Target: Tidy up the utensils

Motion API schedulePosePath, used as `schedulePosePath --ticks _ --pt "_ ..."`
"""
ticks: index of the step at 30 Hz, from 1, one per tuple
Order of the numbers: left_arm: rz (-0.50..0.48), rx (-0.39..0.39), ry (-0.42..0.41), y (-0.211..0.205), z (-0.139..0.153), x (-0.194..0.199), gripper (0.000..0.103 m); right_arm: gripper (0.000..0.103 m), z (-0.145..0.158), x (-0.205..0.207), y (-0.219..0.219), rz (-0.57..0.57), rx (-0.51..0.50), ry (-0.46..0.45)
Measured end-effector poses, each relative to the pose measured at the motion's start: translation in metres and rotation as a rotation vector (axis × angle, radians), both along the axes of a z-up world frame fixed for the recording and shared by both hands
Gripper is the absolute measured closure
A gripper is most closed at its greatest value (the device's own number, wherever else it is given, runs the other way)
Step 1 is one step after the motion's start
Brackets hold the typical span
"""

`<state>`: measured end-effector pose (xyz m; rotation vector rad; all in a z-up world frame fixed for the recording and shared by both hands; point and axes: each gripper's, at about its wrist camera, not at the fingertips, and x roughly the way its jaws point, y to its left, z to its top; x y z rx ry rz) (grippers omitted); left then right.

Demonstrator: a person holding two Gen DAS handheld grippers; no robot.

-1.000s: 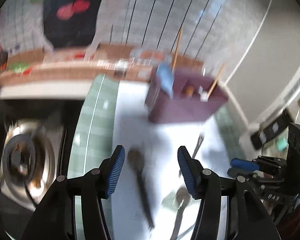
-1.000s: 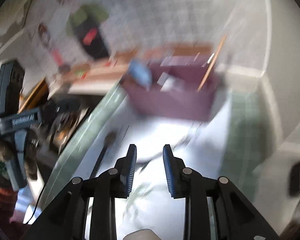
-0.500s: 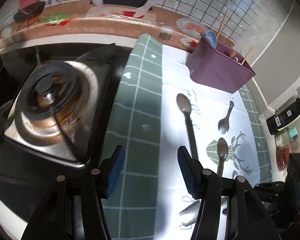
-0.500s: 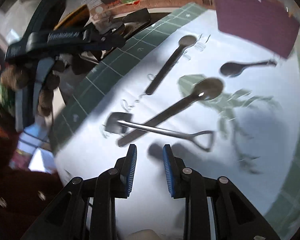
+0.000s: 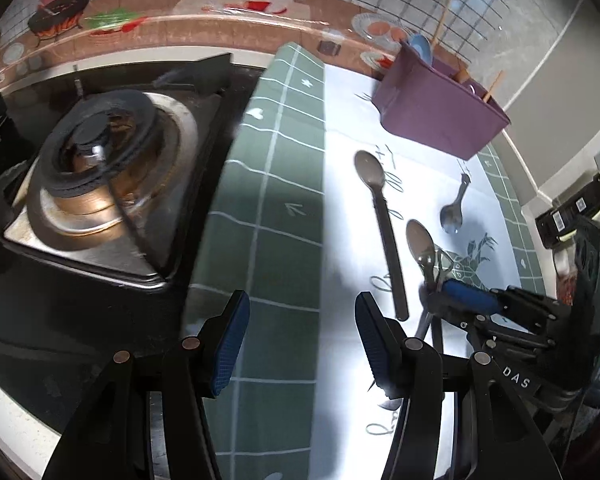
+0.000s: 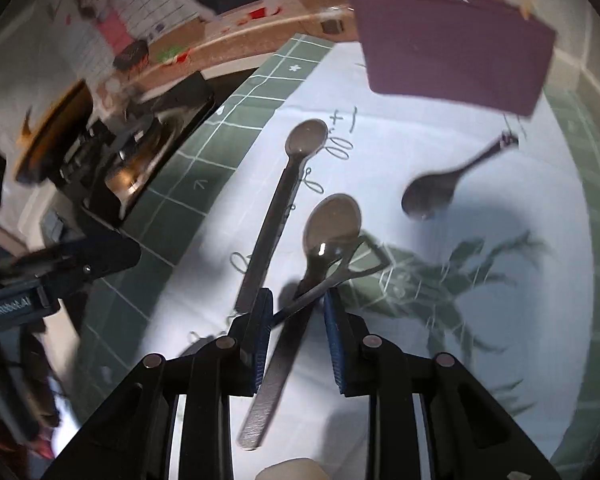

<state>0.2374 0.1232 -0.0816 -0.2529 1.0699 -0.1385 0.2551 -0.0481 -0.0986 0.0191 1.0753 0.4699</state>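
Left wrist view: the left gripper (image 5: 302, 338) hangs over the green checked border of the mat (image 5: 284, 184) that covers the desk, its blue-padded fingers spread wide with nothing between them. To its left sits a gas stove burner (image 5: 100, 172). On the white middle of the mat lie a long dark-handled spoon (image 5: 382, 220), a second large spoon (image 5: 422, 246) and a small metal spoon (image 5: 452, 210) further right. A purple utensil holder (image 5: 436, 112) stands at the far end of the mat, with chopsticks and a blue utensil sticking up from it. The right gripper (image 5: 446, 290) reaches in from the right and straddles the second spoon's handle; white letters "DAS" can be read on its black body. A black device with barcode labels lies at the right edge, its print too small to read.

Right wrist view: the right gripper (image 6: 298, 308) is low over the mat (image 6: 480, 360). Its fingers stand narrowly apart around the handle of the large spoon (image 6: 328, 228), where a thin shovel-shaped utensil (image 6: 340, 270) crosses it. The pads look just short of pressing, so neither is gripped. The long spoon (image 6: 288, 188) lies just left, the small spoon (image 6: 444, 188) to the right, the purple holder (image 6: 452, 48) beyond. The left gripper's body at the left edge bears partly blurred white lettering that seems to read "GenRobot.AI".
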Motion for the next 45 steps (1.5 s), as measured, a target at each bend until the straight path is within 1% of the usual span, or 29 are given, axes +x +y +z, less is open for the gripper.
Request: schedulePosePath --ticks 2,4,5,6,8,12,13,14,15,17,20,22,24,26,27,30,32,34,35,37,39,43,45 --pt "-0.024 0.007 0.003 -0.011 -0.001 0.006 0.047 0.079 0.0 -0.003 -0.005 0.023 -0.055 -0.027" --pt "-0.045 0.019 0.008 -0.024 -0.002 0.015 0.047 0.079 0.0 -0.007 -0.019 0.035 -0.076 -0.041" --pt "-0.055 0.024 0.01 -0.029 -0.002 0.02 0.047 0.082 0.0 -0.007 -0.028 0.032 -0.087 -0.046" --pt "-0.064 0.028 0.012 -0.035 -0.002 0.026 0.047 0.083 -0.001 -0.008 -0.042 0.026 -0.102 -0.055" --pt "-0.086 0.035 0.01 -0.049 -0.001 0.038 0.047 0.083 -0.001 -0.009 -0.066 0.01 -0.114 -0.061" --pt "-0.149 0.036 0.042 -0.081 -0.001 0.059 0.047 0.083 -0.001 -0.003 -0.113 -0.064 -0.108 -0.056" --pt "-0.148 0.038 0.045 -0.085 -0.001 0.064 0.047 0.082 -0.001 -0.002 -0.12 -0.079 -0.095 -0.045" --pt "-0.136 0.047 0.04 -0.086 0.001 0.066 0.047 0.079 -0.001 0.0 -0.13 -0.1 -0.057 -0.016" --pt "-0.123 0.055 0.033 -0.085 0.003 0.067 0.047 0.078 -0.001 0.001 -0.134 -0.106 -0.031 0.002" --pt "-0.084 0.072 0.01 -0.076 0.01 0.068 0.047 0.078 -0.001 0.001 -0.136 -0.097 0.06 0.057" --pt "-0.031 0.071 -0.014 -0.053 0.019 0.061 0.047 0.078 -0.005 0.002 -0.117 -0.066 0.177 0.129" --pt "-0.002 0.06 -0.02 -0.038 0.021 0.054 0.047 0.078 -0.007 0.004 -0.098 -0.051 0.223 0.159" --pt "0.024 0.051 -0.02 -0.023 0.022 0.045 0.047 0.078 -0.008 0.006 -0.077 -0.051 0.233 0.176" --pt "0.037 0.043 -0.014 -0.011 0.02 0.036 0.047 0.078 -0.011 0.01 -0.057 -0.075 0.216 0.176" --pt "0.04 0.039 -0.01 -0.008 0.019 0.033 0.047 0.077 -0.009 0.011 -0.051 -0.091 0.21 0.159" --pt "0.043 0.024 0.005 -0.003 0.012 0.029 0.047 0.076 -0.004 0.013 -0.027 -0.096 0.125 0.114" --pt "0.031 0.017 0.015 -0.007 0.007 0.03 0.047 0.076 0.0 0.009 -0.008 -0.035 -0.001 0.059" --pt "0.008 0.009 0.018 -0.016 0.005 0.034 0.047 0.077 0.0 0.001 -0.003 0.035 -0.096 0.005" --pt "-0.002 0.008 0.018 -0.021 0.005 0.036 0.047 0.077 0.0 -0.004 -0.003 0.057 -0.126 -0.013" --pt "-0.032 0.014 0.018 -0.033 0.003 0.042 0.047 0.077 0.0 -0.009 -0.015 0.075 -0.145 -0.023" --pt "-0.05 0.027 0.017 -0.043 0.003 0.049 0.047 0.077 0.0 -0.008 -0.031 0.064 -0.15 -0.023" --pt "-0.072 0.06 -0.005 -0.066 0.001 0.074 0.046 0.077 -0.001 -0.003 -0.084 -0.017 -0.192 -0.038" --pt "-0.064 0.071 0.018 -0.074 -0.004 0.092 0.046 0.077 -0.003 0.002 -0.106 -0.061 -0.207 -0.044"
